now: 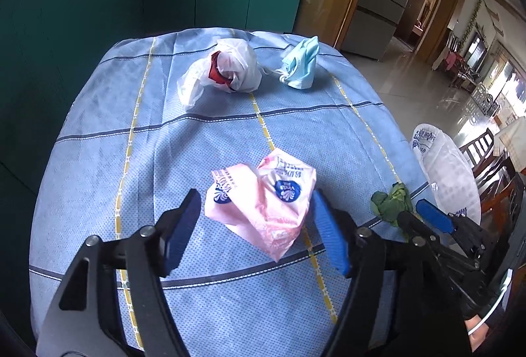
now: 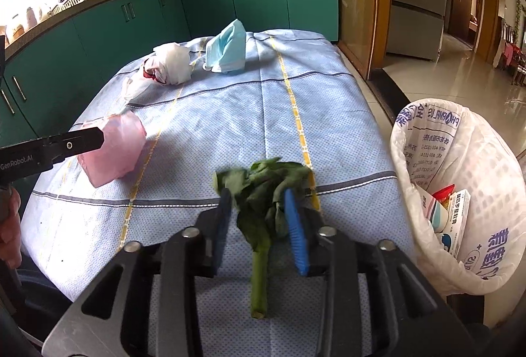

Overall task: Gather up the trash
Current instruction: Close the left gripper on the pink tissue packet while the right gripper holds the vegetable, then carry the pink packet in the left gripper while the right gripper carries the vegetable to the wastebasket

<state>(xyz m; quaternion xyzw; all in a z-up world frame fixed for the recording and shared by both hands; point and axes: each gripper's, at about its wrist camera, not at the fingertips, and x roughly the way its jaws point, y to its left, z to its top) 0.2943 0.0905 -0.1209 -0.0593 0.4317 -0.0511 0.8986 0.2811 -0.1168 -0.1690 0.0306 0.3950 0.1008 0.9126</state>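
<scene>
Limp green leafy vegetable stalk lies on the blue checked desk cloth between spread right fingers; left fingers spread around crumpled pink plastic wrapper. Both look light, soft; grip mid-bundle.

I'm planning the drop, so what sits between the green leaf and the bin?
Nothing visible: the leaf lies between the right tongs, and only bare tablecloth separates it from the bin beside the table.
</scene>
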